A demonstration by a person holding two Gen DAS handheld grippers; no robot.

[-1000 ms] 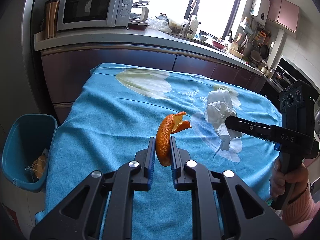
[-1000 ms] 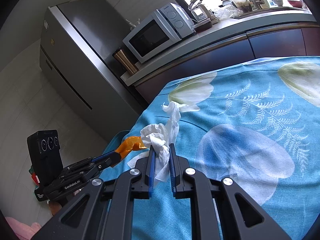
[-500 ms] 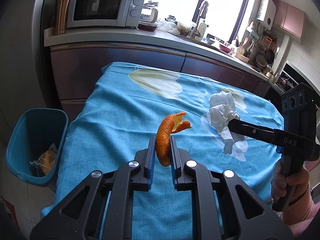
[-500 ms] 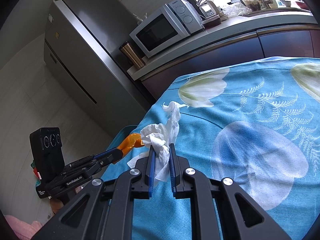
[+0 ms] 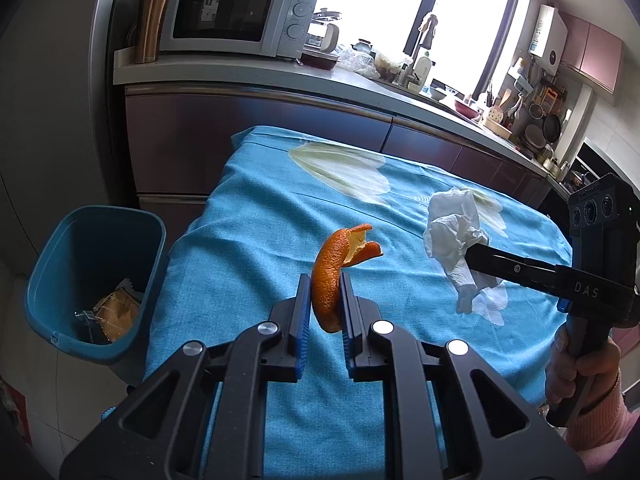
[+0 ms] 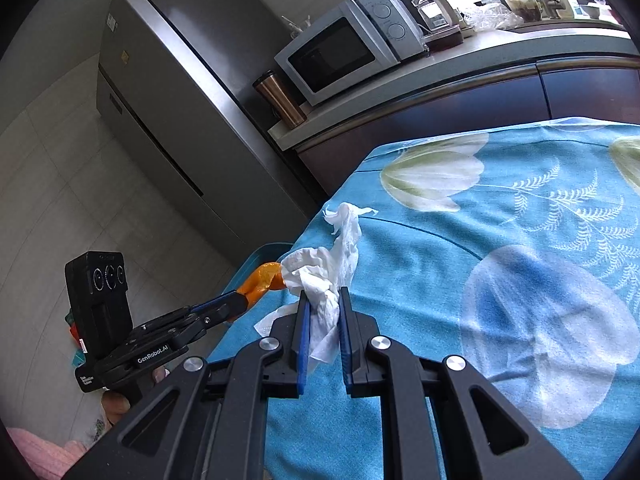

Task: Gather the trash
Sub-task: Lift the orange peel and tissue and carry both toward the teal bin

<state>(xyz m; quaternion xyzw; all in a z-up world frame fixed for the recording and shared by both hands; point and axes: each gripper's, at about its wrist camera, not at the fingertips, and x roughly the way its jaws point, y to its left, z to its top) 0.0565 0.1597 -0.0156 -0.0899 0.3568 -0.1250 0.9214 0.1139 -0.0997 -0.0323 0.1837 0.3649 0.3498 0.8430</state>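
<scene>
Left gripper (image 5: 323,296): its 2 blue pads are nearly closed, pinching the lower half of an orange peel (image 5: 334,272) and holding it in the air above the blue cloth (image 5: 248,248).
Right gripper (image 6: 322,312): nearly closed too, clamped on a crumpled white tissue (image 6: 328,276), also lifted off the cloth.
Why held so: both scraps seem gripped low and carried clear of the table so they can be dropped in 1 go.
Bin (image 5: 96,276): on the floor just beside the table's left edge, with a wrapper already inside.
Peel axis: roughly upright, curving; its torn tip points up and to the right.
Tissue axis: upright, with a twisted tail rising away from the pads and a loose flap hanging below.
</scene>
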